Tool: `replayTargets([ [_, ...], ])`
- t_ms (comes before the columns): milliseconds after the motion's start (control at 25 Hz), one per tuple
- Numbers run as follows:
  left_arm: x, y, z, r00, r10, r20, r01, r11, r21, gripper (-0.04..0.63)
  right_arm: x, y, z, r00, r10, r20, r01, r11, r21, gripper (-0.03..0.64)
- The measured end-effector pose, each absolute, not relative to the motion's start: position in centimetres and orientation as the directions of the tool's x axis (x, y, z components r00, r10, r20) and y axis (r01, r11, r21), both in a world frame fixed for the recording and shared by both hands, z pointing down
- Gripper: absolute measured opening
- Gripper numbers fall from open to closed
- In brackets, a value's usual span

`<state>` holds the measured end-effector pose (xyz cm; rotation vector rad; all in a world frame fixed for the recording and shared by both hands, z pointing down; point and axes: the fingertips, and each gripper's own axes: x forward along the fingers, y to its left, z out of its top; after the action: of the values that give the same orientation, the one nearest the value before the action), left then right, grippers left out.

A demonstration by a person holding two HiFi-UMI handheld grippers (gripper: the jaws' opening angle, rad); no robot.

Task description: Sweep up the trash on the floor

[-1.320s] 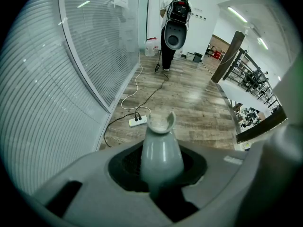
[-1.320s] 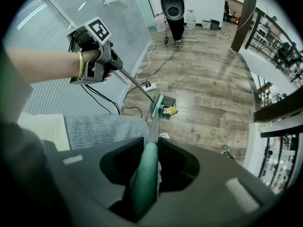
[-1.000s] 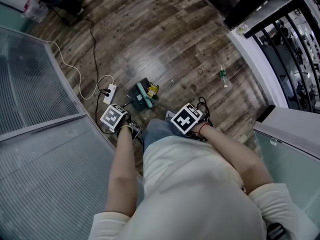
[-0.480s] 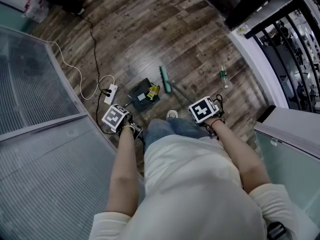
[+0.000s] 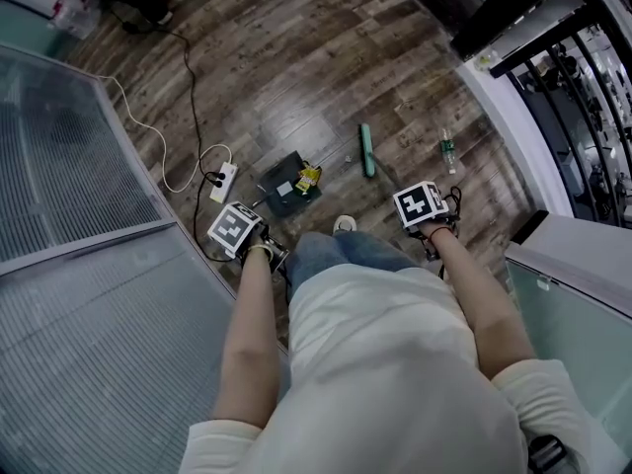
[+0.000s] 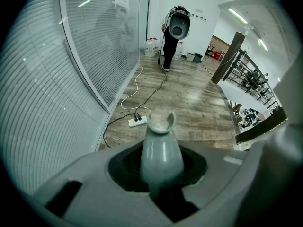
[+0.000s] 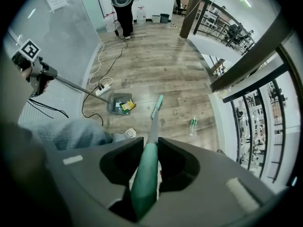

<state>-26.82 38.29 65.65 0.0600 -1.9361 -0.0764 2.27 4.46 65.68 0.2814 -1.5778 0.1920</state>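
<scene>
Overhead, the head view shows the dustpan (image 5: 289,184) on the floor with a yellow wrapper (image 5: 308,177) in it. The broom (image 5: 366,150) head is near it, and a bottle (image 5: 447,152) lies beyond the broom.

Left gripper view: the left gripper (image 6: 158,169) is clamped on the dustpan handle (image 6: 161,148), and the pan itself is unseen.

Right gripper view: the right gripper (image 7: 144,176) is closed on the green broom handle (image 7: 152,126), with pan and bottle both visible.

The broom is judged light and stiff, so a high grip suits. The bottle would likely roll.

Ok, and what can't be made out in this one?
- Yellow trash in the dustpan: too small in the head view to identify.
- Bottle label: print too small in every view.
- Floor right under the person: hidden by their torso, head view.
- The pan itself: outside the left gripper view; only the dustpan handle shows.
</scene>
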Motion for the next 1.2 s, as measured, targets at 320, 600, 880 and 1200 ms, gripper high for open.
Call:
replayTargets([
  [320,-27.1,38.3,65.6,-0.359,-0.076,0.930,-0.009,0.997,0.078,0.095,2.1,5.5,67.3,0.056,-0.075,0.996,-0.231,0.969,0.086,0.101],
  [600,-27.4,38.3,65.6,-0.361,-0.076,0.930,-0.011,0.997,0.077,0.095,1.1,7.8,67.8,0.080,-0.076,0.994,-0.126,0.988,0.086,0.101],
  [880,-27.9,38.0,65.9,-0.362,-0.080,0.929,-0.013,0.997,0.081,0.098,-0.7,10.5,67.8,0.087,-0.060,0.994,-0.067,0.996,0.066,0.101],
  [1200,-28.0,37.9,65.8,-0.364,-0.080,0.928,-0.013,0.997,0.081,0.099,-1.6,11.9,67.7,0.087,-0.040,0.995,-0.039,0.998,0.043,0.101],
])
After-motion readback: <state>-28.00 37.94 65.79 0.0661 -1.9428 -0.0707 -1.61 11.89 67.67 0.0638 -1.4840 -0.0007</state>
